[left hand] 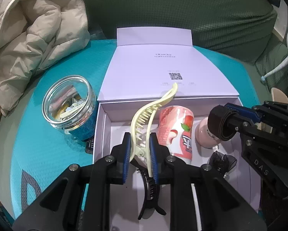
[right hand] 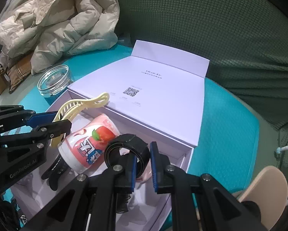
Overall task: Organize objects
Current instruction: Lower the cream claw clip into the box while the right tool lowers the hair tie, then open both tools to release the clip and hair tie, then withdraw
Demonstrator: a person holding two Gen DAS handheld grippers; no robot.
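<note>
A cream puffer jacket (left hand: pixel 32 30) lies heaped behind the open white box (left hand: pixel 163 73) on the teal surface, beside a clear jar (left hand: pixel 70 104) of small items. Inside the box lies a peach-printed cup (left hand: pixel 175 130). Above it, the left gripper (left hand: pixel 140 150) clamps a pale yellow hair clip (left hand: pixel 151 111), and the right gripper (right hand: pixel 142 165) grips a black coiled strap (right hand: pixel 128 146).
</note>
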